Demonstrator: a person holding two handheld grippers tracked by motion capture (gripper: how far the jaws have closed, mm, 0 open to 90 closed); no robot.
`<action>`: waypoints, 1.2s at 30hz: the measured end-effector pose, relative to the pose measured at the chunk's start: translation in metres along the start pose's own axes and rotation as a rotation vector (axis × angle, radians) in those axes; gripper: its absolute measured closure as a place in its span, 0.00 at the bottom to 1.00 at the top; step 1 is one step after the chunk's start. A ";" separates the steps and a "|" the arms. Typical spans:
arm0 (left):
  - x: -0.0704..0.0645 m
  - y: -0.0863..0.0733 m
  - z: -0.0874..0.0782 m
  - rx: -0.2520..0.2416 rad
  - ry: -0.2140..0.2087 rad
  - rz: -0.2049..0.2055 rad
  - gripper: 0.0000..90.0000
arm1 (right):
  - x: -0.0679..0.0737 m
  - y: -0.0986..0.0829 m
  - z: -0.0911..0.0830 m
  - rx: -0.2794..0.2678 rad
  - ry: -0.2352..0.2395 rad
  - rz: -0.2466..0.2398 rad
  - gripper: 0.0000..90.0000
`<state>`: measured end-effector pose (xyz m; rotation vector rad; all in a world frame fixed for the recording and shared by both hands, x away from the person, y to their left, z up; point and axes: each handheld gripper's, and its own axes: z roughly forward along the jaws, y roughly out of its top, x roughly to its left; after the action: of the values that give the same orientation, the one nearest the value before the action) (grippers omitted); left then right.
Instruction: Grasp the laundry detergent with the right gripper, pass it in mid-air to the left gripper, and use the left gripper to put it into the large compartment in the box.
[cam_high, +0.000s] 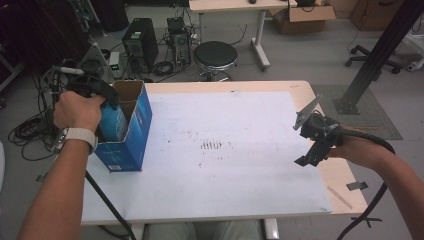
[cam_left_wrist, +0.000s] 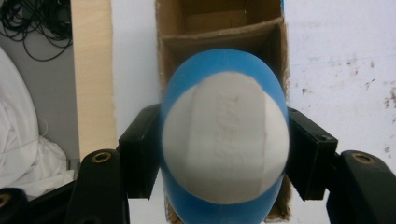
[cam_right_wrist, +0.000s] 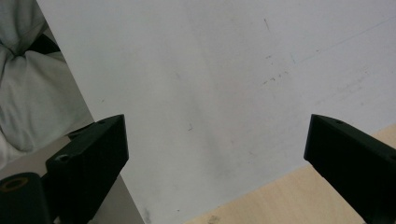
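Over the blue box (cam_high: 131, 131) — left gripper (cam_left_wrist: 224, 154) pinching a bottle (cam_left_wrist: 225, 140); right gripper (cam_right_wrist: 215, 154) spread.

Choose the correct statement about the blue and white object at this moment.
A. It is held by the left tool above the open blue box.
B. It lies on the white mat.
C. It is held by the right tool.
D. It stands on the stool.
A: the left tool has its jaws pressed against both sides of the blue and white object, directly over the open blue box.
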<state>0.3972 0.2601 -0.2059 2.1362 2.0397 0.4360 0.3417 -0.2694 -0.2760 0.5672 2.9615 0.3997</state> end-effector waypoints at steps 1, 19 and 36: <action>0.000 -0.001 0.004 0.003 -0.003 -0.001 0.42 | 0.000 -0.001 0.000 0.004 -0.001 0.007 0.07; -0.013 -0.005 0.053 0.031 0.001 0.030 0.42 | -0.001 -0.010 0.007 0.003 0.009 0.028 0.07; -0.010 -0.007 0.069 0.058 -0.014 0.032 0.42 | -0.001 -0.013 0.009 0.002 0.013 0.040 0.07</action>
<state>0.4117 0.2568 -0.2742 2.2010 2.0374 0.3689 0.3396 -0.2792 -0.2886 0.6279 2.9675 0.4052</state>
